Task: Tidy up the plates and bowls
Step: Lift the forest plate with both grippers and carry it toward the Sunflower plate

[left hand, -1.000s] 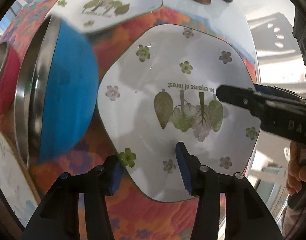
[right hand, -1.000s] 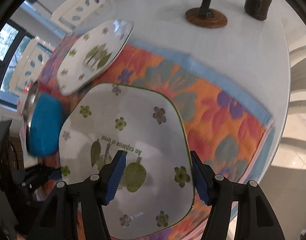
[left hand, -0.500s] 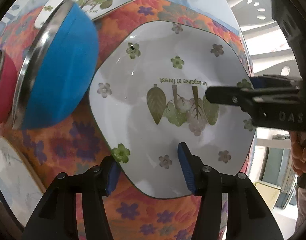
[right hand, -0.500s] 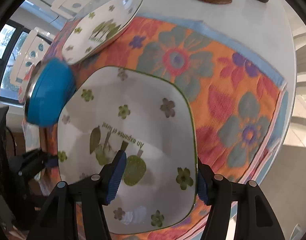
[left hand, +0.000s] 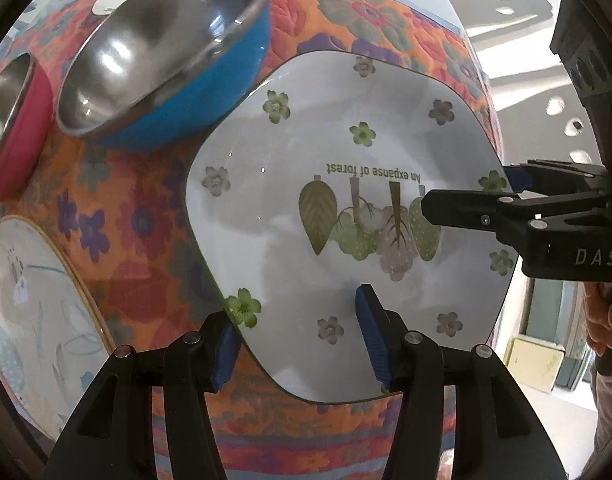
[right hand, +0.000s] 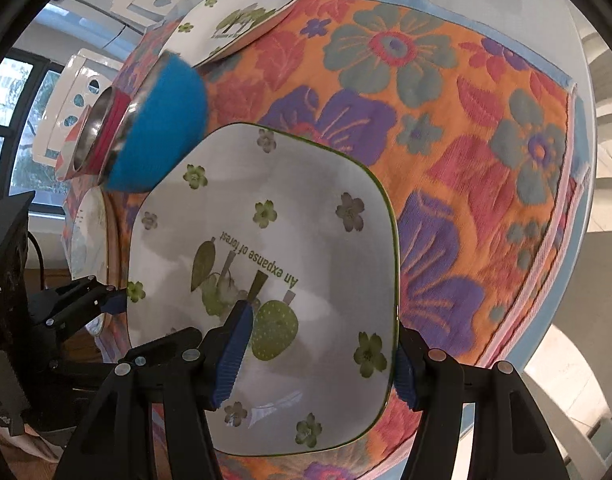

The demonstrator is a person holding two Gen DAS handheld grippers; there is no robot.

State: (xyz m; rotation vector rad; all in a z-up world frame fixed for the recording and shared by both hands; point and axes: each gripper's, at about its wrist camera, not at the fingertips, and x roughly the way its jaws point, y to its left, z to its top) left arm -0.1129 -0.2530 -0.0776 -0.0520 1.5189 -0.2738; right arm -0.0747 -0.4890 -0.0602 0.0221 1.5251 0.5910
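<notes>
**Square Plate Straddled by Both Tools**

Starting at the far left of the left wrist view, a round pale plate [left hand: 29,312] with a gold rim lies on the flowered cloth [left hand: 137,216] covering the bench. Above it sits a red bowl [left hand: 15,128], and just beside that a blue bowl [left hand: 165,60] with a steel inside, close to the upper left corner of the square plate.

The square plate [left hand: 306,168], white with small flowers and the words "An expanse of forest", rests on the cloth. The left tool [left hand: 297,338] is spread wide, one pad outside the plate's near rim and one over its face, not pinching it.

At the right, the right tool [right hand: 322,352] likewise stands released, straddling the plate's opposite edge. A second square plate [right hand: 241,12] lies far back.
</notes>
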